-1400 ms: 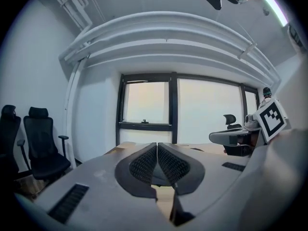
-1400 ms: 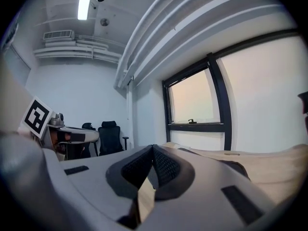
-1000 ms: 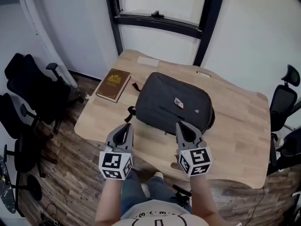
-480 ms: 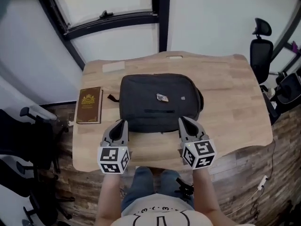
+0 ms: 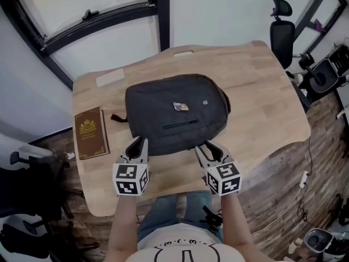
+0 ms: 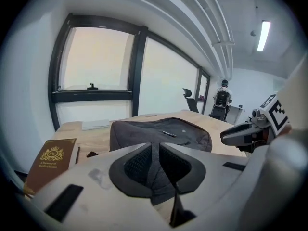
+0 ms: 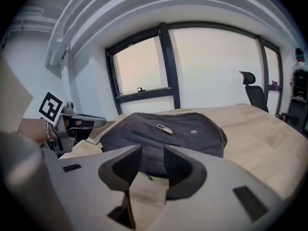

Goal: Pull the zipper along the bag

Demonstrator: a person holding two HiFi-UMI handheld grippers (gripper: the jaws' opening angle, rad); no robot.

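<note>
The bag (image 5: 174, 111) lies at frame centre. We have lowered both grippers to its near edge. The left gripper (image 5: 138, 142) is pressed together and empty. The right gripper (image 5: 209, 146) has just been spreading, with nothing between its jaws, probably readying for the zipper pull.

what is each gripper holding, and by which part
Nothing is held. The left gripper is shut and empty; the right gripper has just been opening, also empty, near the bag.
</note>
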